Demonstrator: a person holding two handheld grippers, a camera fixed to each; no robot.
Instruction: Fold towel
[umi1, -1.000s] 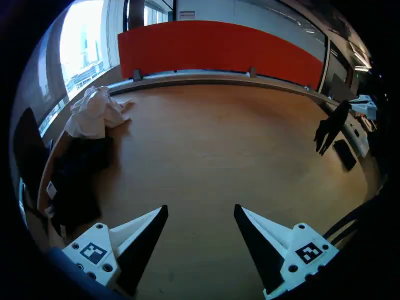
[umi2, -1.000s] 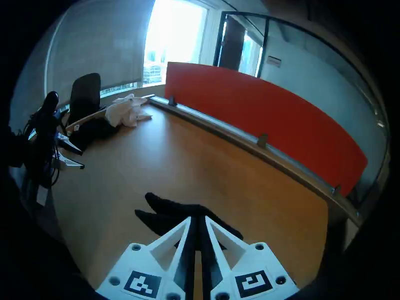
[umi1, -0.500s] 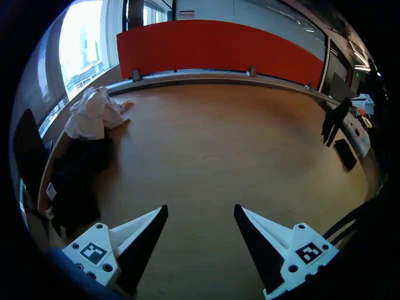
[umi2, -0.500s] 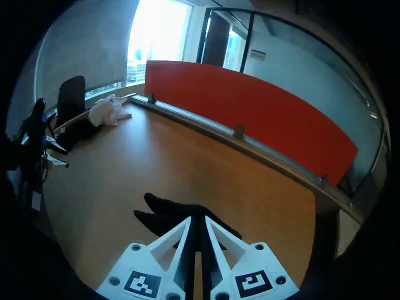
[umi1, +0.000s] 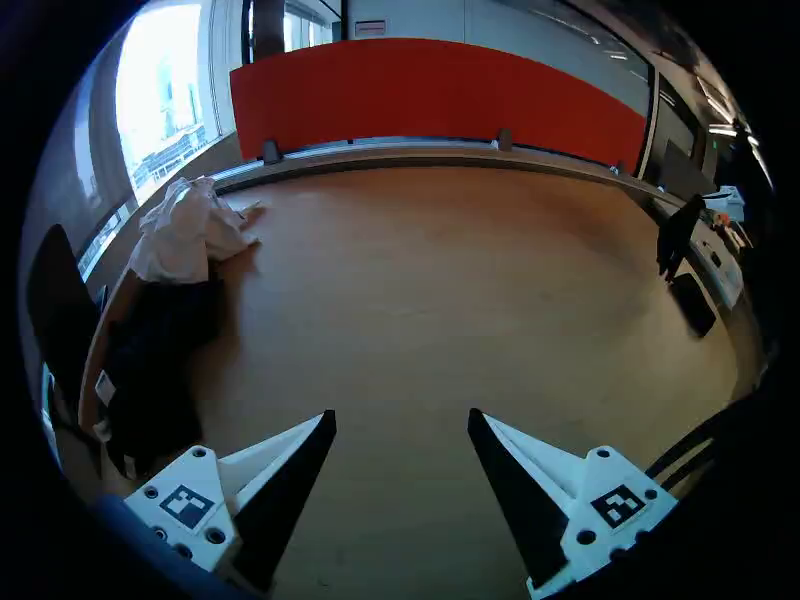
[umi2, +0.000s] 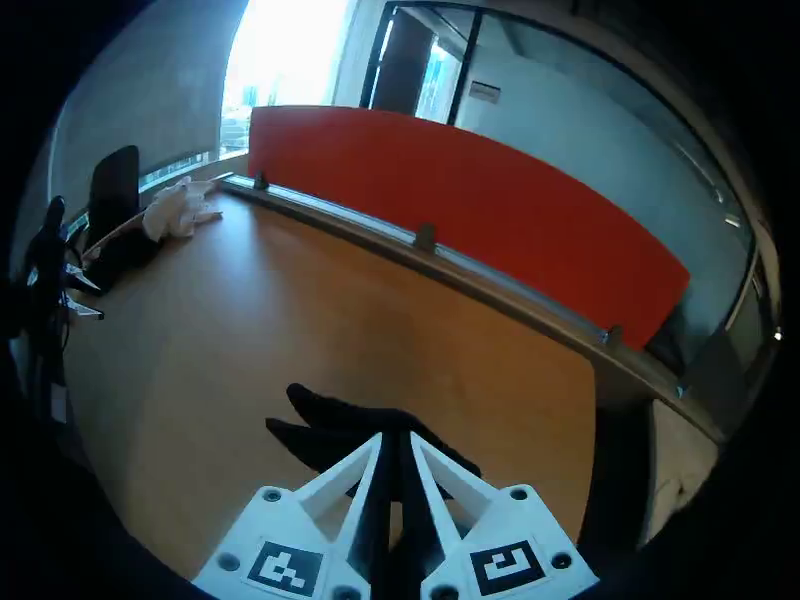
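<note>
The right gripper (umi2: 398, 440) has its two white fingers drawn together on a limp black fabric towel (umi2: 335, 428), which spills forward past the fingertips in soft lobes above a broad light-brown wooden desk (umi2: 250, 320); whether the cloth touches the wood cannot be told. In the left gripper view, the left gripper (umi1: 400, 415) hangs over the desk (umi1: 430, 290) with its black-faced white fingers spread wide apart and nothing between them. A crumpled white cloth (umi1: 185, 230) lies heaped at the desk's far left corner, just beside a dark bundle (umi1: 160, 340) that rests along the left edge, nearer the camera. The right gripper view catches the white cloth (umi2: 175, 210) and the dark bundle (umi2: 120, 255) well apart from the held towel, with a black office chair (umi2: 110, 185) standing behind them. A long red partition panel (umi1: 440, 95) runs along the back edge of the desk, and the right gripper view shows it (umi2: 450, 210) slanting away to the right. Bright windows (umi1: 160, 90) fill the wall to the left of the panel. A small dark shape (umi1: 678, 235) hangs near the desk's right edge in the left gripper view, too small to make out.
</note>
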